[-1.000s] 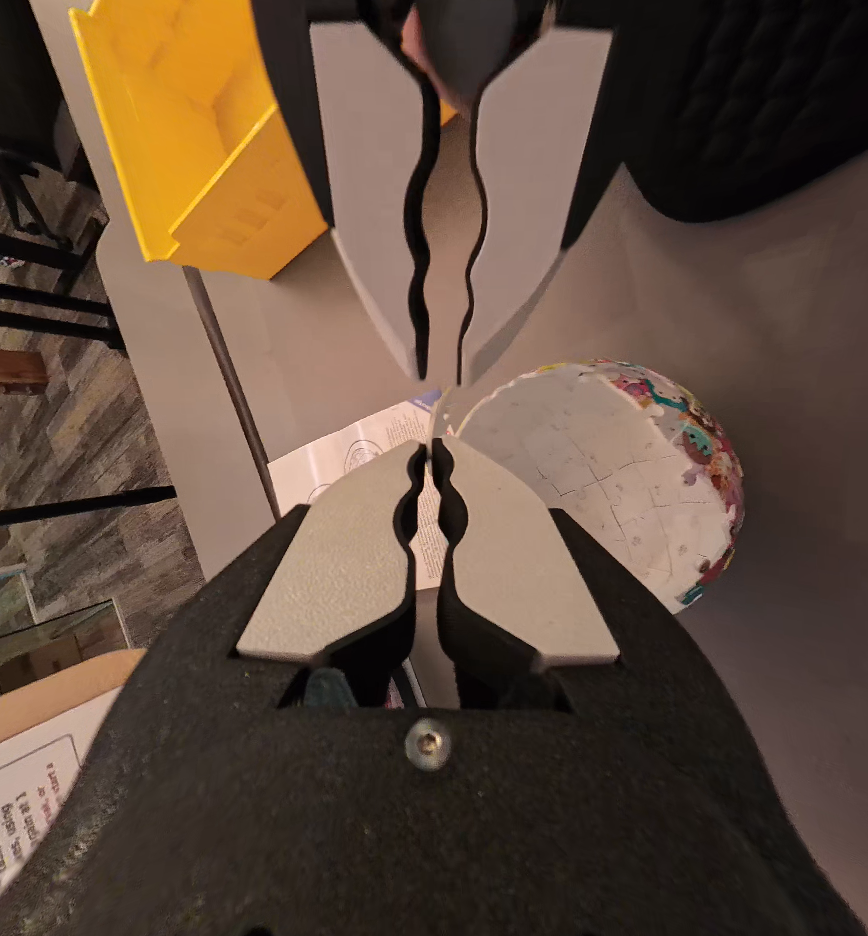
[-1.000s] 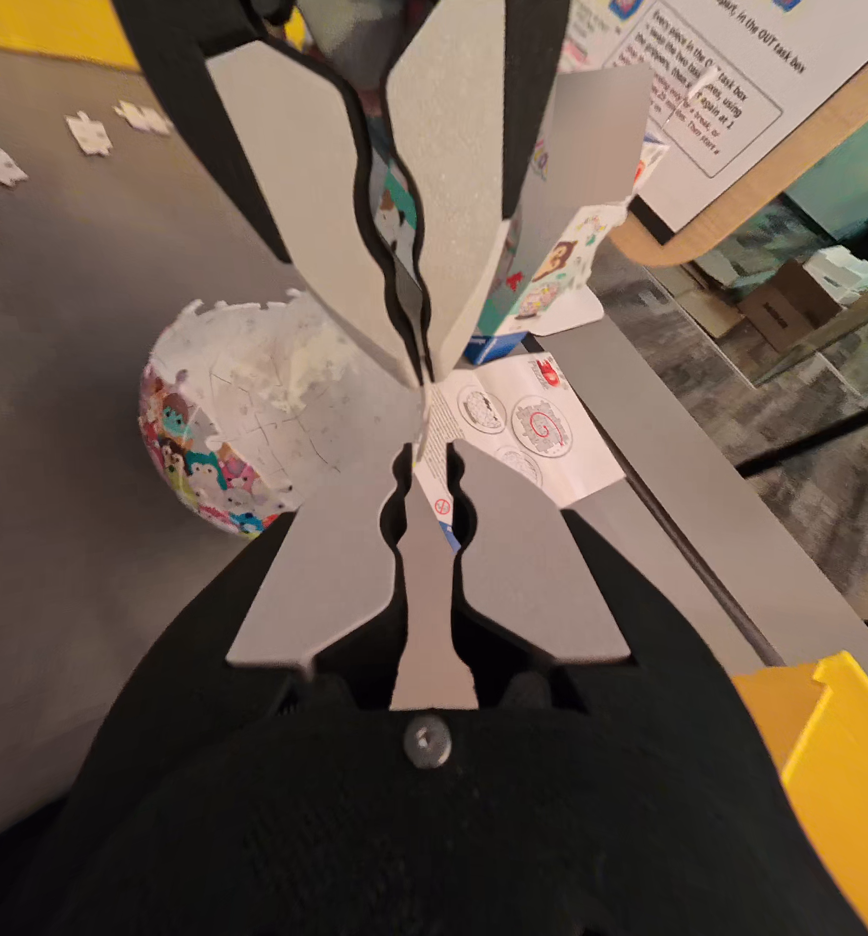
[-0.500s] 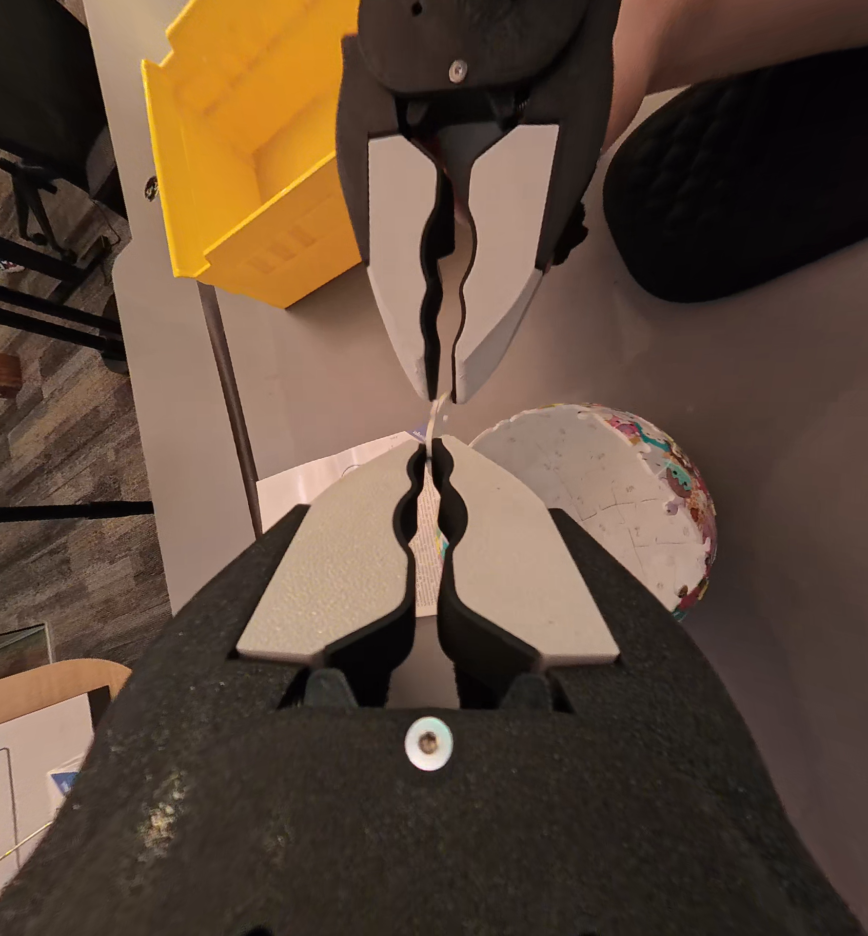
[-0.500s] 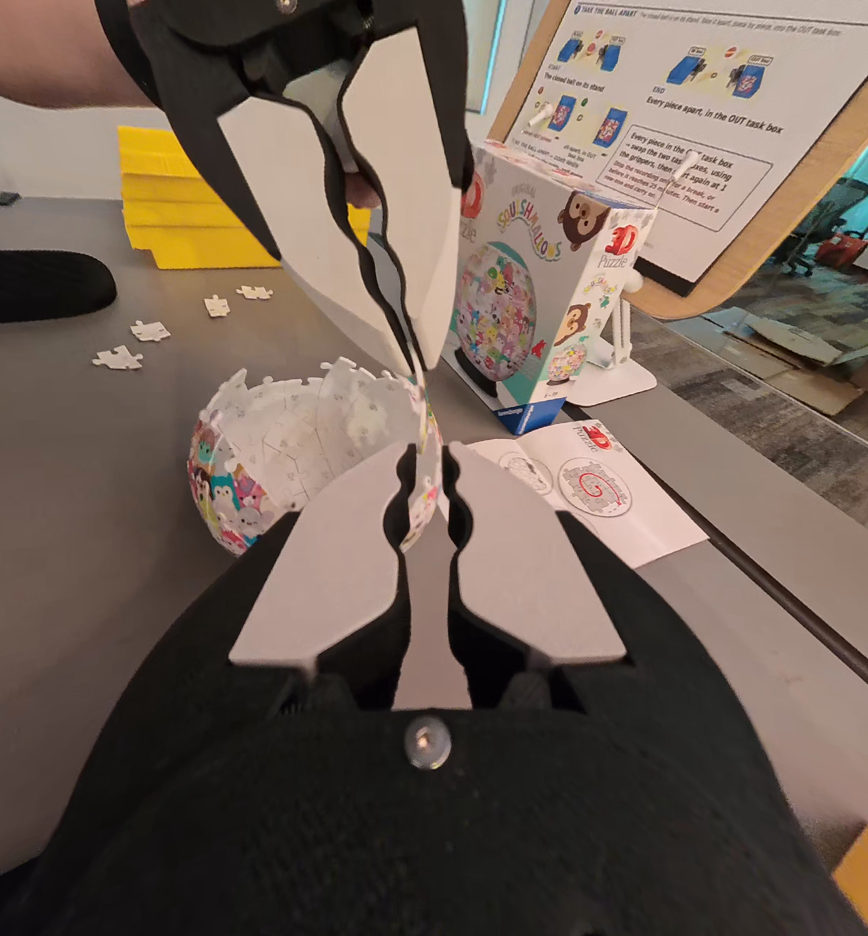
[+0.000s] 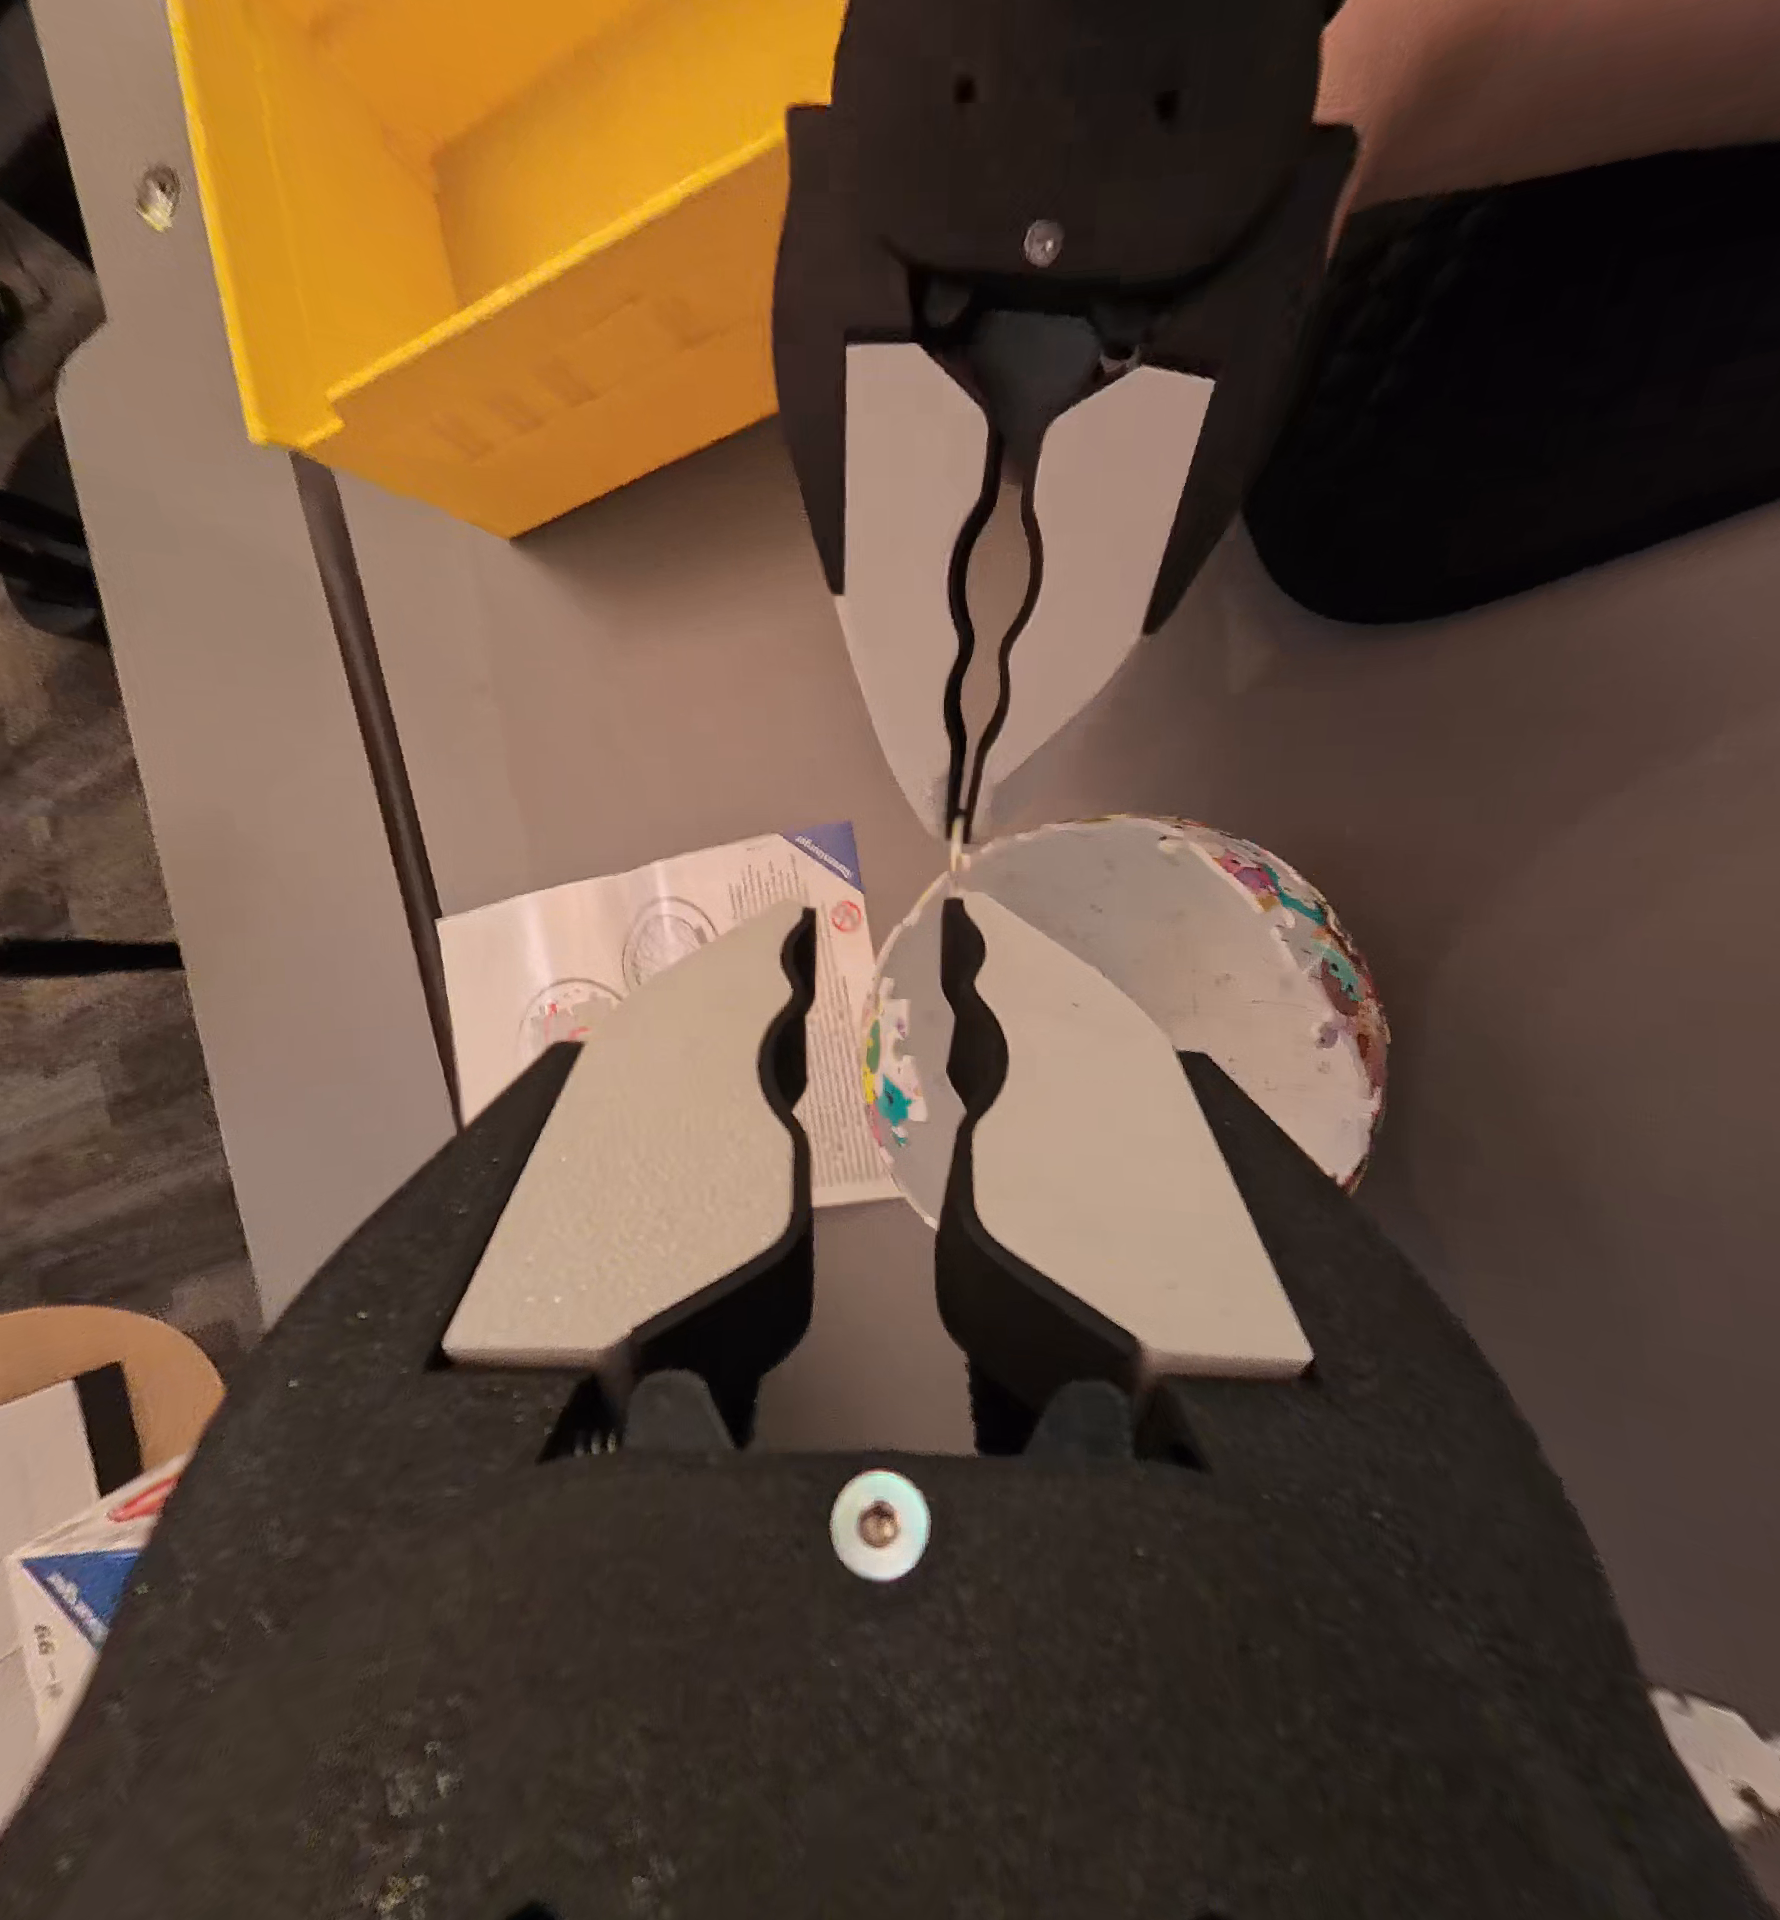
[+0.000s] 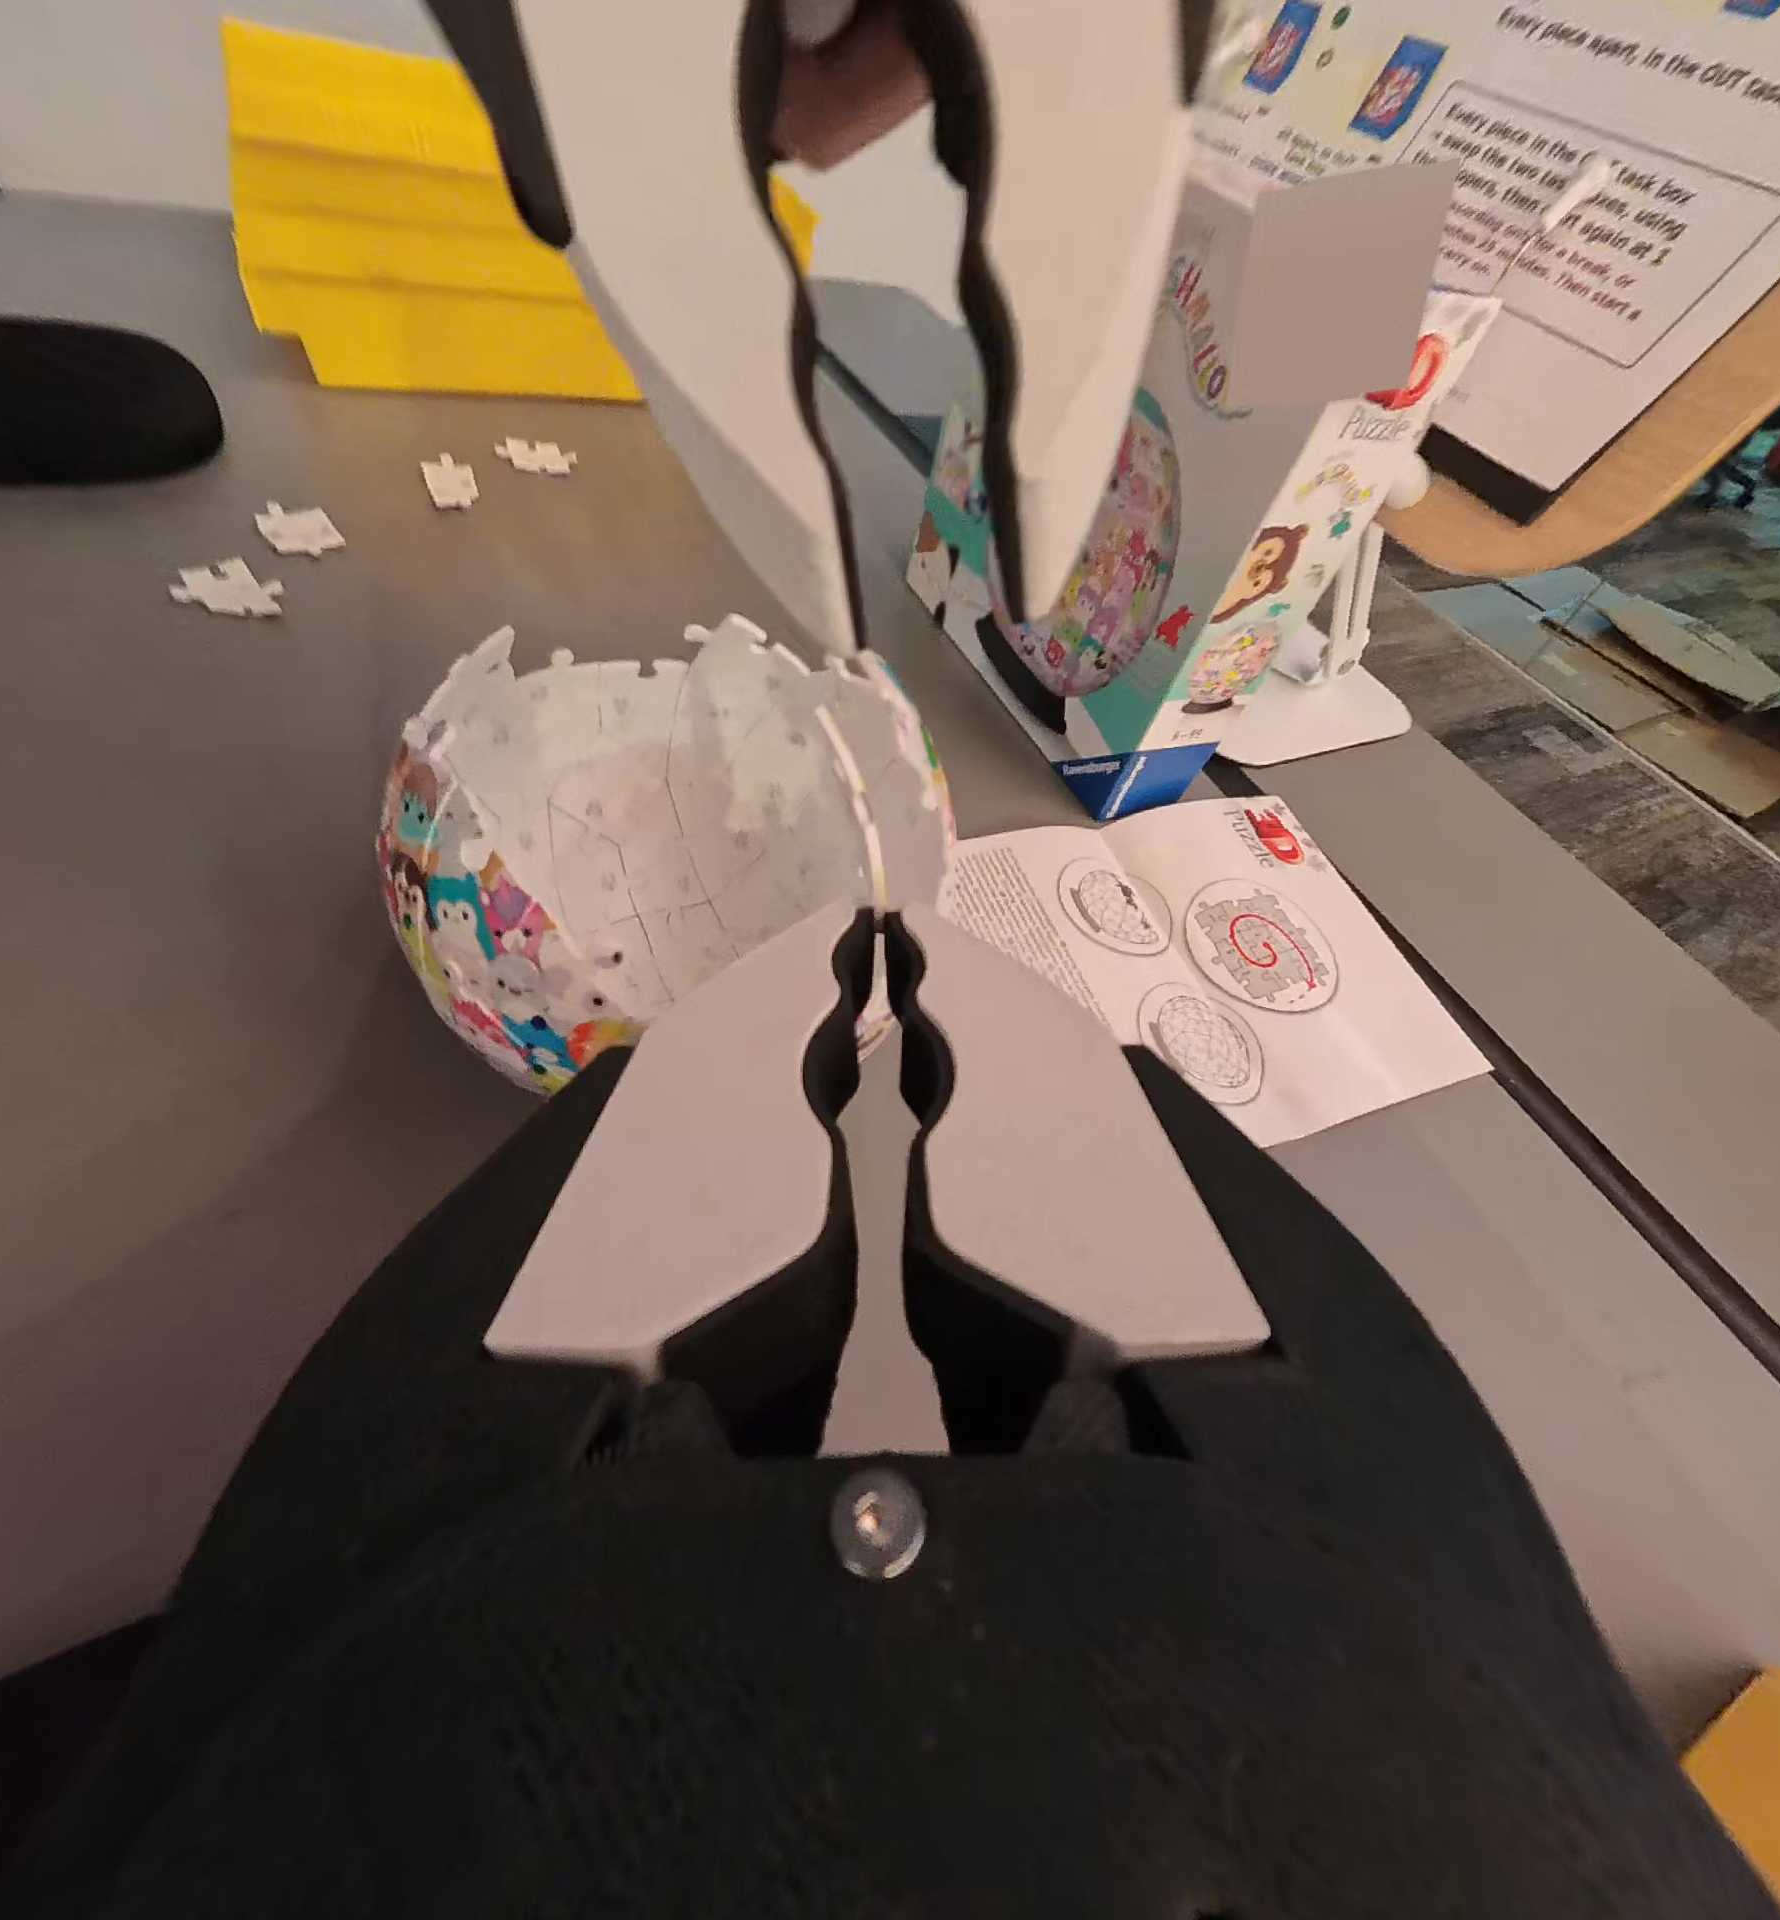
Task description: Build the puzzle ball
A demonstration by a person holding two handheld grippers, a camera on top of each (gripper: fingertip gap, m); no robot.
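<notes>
The puzzle ball (image 6: pixel 595 862) stands partly built on the grey counter (image 6: pixel 138 935): roughly the lower half forms an open bowl, and the upper part is absent, so by my judgement about half the work remains. Its outer face is printed with small bright cartoon animals; its inner face is plain white with the seams between pieces visible, and the rim is ragged with projecting tabs. A thin curved piece (image 6: pixel 870 790) stands edge-on at the near side of the rim, and the right gripper (image 6: pixel 878 920) has its jaws drawn nearly together on the lower end of that piece (whether the piece is already locked into the shell cannot be told). The left gripper (image 5: pixel 878 914) shows a clear gap between its jaws and holds nothing, with the ball's edge lying in that gap. Four loose white pieces (image 6: pixel 294 525) lie on the counter well behind the ball, and another loose piece (image 5: pixel 1733 1766) shows in the left wrist view. Just beside the ball lies an unfolded instruction sheet (image 6: pixel 1218 956), and behind it stands the puzzle box (image 6: pixel 1125 582). Farther out are a yellow bin (image 5: pixel 481 239), a stack of yellow bins (image 6: pixel 398 260), a black pad (image 6: pixel 55 400) and a leaning instruction board (image 6: pixel 1592 156).
</notes>
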